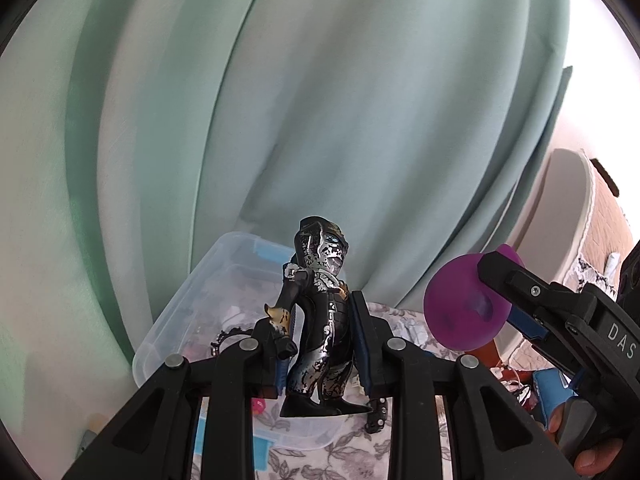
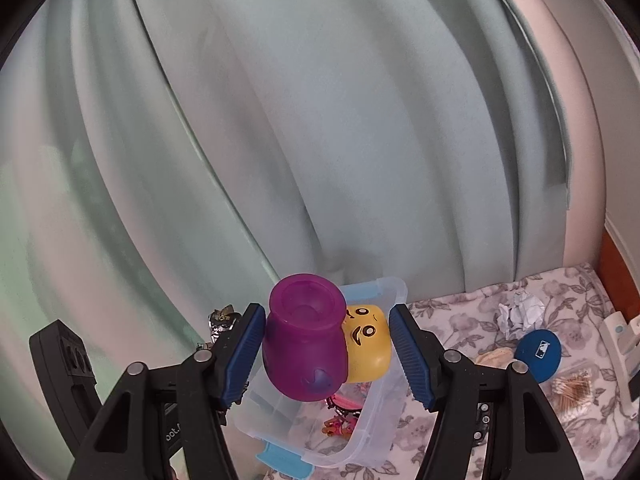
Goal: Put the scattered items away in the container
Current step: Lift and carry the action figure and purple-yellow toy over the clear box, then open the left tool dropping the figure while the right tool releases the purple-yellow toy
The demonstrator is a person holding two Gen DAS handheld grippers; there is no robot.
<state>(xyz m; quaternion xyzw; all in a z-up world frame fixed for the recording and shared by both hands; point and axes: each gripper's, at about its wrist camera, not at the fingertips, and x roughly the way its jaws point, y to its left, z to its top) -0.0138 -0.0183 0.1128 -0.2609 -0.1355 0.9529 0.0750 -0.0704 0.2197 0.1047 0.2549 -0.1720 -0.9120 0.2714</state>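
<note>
Carrying step, both loads in the air near the clear plastic container (image 2: 372, 432) on the floral cloth. Left gripper (image 1: 320, 344) clenched on a black-and-silver toy figure (image 1: 320, 320), held upright just short of the container's rim. Right gripper (image 2: 328, 348) grasping a purple-and-yellow toy (image 2: 320, 344), purple pot against yellow face, above the open container. Next, probably: bring each load over the opening, lower, release one at a time to avoid a clash between grippers. Inside the container: a few small pink and orange pieces, too jumbled to name. Still outside: crumpled paper (image 2: 520, 314), blue disc (image 2: 538, 354), cotton swabs (image 2: 572, 390).
</note>
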